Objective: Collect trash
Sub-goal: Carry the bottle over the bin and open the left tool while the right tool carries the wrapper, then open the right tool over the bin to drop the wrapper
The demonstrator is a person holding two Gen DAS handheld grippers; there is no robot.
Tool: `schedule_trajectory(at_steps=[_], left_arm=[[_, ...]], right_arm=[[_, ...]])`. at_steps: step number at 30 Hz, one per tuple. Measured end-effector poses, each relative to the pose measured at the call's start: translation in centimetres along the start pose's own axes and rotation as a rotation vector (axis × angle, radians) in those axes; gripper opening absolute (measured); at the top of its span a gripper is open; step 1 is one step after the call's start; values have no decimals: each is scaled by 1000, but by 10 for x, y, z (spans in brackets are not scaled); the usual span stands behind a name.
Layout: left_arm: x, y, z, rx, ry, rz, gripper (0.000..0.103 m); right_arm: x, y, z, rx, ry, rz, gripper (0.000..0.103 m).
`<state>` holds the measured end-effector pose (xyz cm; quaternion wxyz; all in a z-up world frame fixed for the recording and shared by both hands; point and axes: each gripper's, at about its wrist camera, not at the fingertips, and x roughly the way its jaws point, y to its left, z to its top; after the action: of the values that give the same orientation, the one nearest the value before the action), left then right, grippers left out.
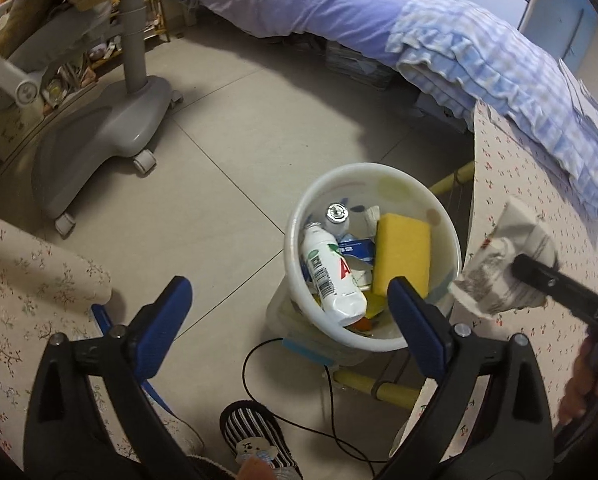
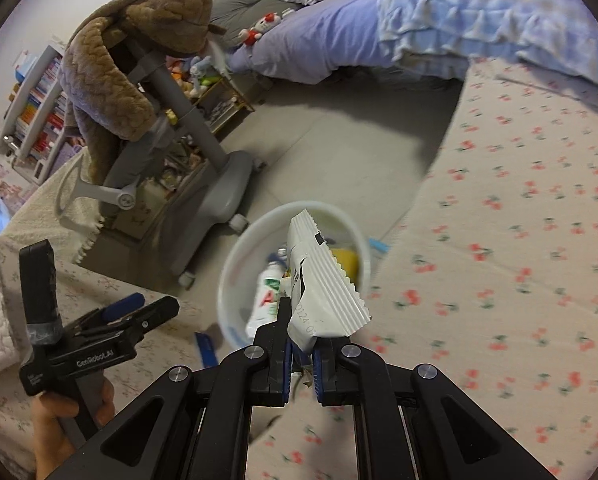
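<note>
A white round bin [image 1: 299, 216] stands on the floor between two cloth-covered surfaces. In it lie a white bottle [image 1: 331, 276], a yellow sponge [image 1: 401, 256] and other scraps. My left gripper [image 1: 291, 300] is open and empty above the bin's near side. My right gripper [image 2: 301, 354] is shut on a white crinkled wrapper [image 2: 323, 276] and holds it over the bin [image 2: 235, 256]. The wrapper also shows in the left wrist view [image 1: 499, 264], right of the bin, with a right gripper finger [image 1: 555, 284] on it.
A grey wheeled chair base [image 1: 111, 136] stands on the tiled floor to the left. A bed with purple sheet [image 1: 299, 0] and blue checked blanket [image 1: 499, 72] lies behind. A cherry-print cloth surface [image 2: 519, 240] is at right. A black cable [image 1: 259, 380] and a striped slipper [image 1: 255, 436] are near.
</note>
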<state>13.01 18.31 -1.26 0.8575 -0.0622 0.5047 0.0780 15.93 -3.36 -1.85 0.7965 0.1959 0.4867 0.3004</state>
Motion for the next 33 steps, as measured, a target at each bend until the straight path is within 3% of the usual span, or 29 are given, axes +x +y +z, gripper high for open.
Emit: schedule_trajectory(at_steps=[2,4,5,12,19,22,25,29,33], left_arm=[[-1,2,0,-8,-4,-6,99],[-2,0,0,-3,-11,-7,100],[-2,-1,0,0,-14,-7,101],[-5,-18,-7,18,-14,-51,102],[-21,-54,-26,147,-11,-94,102],[-34,-73,-40,207,-38,-89,102],[-48,-94,-54,270,-79,-72,102],[-64,-109,-74,271,-106,-117,102],[-73,-118,-94,265,-123,-112,102]], right_arm=[[7,0,1,8,7,0,26],[9,-4,1,36,5,-13,65],[6,-7,1,48,-13,-19,69],[-24,-20,-3,40,-51,-124,69],[-79,-23,-20,11,-101,-331,70],[-106,-24,-36,-3,-131,-413,80],[-130,-26,-56,-18,-141,-484,83],[-154,-27,-87,-32,-157,-579,85],[-172,-31,-116,-2,-187,-651,85]])
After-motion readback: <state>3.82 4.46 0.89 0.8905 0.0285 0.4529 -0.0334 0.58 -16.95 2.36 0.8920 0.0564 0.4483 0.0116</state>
